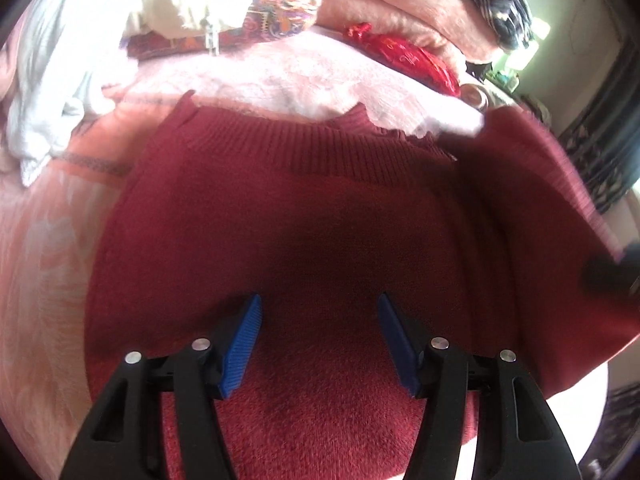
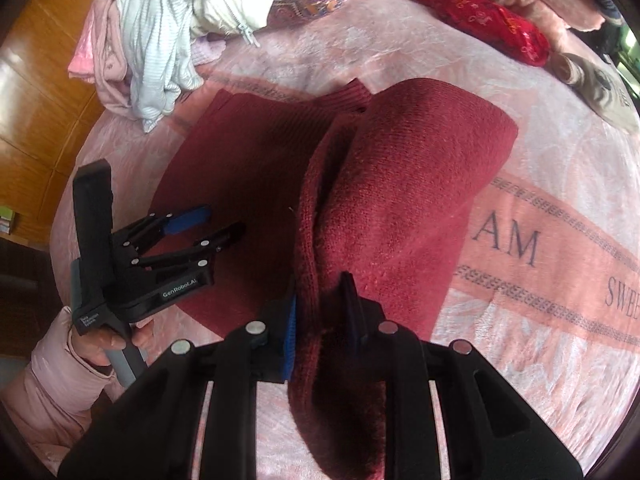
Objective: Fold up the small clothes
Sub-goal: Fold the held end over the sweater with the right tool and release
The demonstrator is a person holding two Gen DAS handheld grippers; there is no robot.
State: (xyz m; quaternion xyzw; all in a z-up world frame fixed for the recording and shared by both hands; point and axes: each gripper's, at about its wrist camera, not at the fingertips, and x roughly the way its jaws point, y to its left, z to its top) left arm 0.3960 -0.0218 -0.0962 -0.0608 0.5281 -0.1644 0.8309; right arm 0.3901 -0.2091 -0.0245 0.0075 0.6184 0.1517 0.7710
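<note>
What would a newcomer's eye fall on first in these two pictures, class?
The dark red knitted sweater spread across the pink blanket fills the middle, one side lifted and doubled over in the right gripper, which is shut on it. The left gripper hangs open over the flat part. A heap of pale clothes lies beyond, at the upper left.

The dark red sweater (image 2: 400, 184) is fuzzy knit with a ribbed band. The pink blanket (image 2: 540, 216) looks plush and faintly shiny. Both grippers' arms are matt black plastic with ridged blue pads (image 1: 240, 344).
</note>
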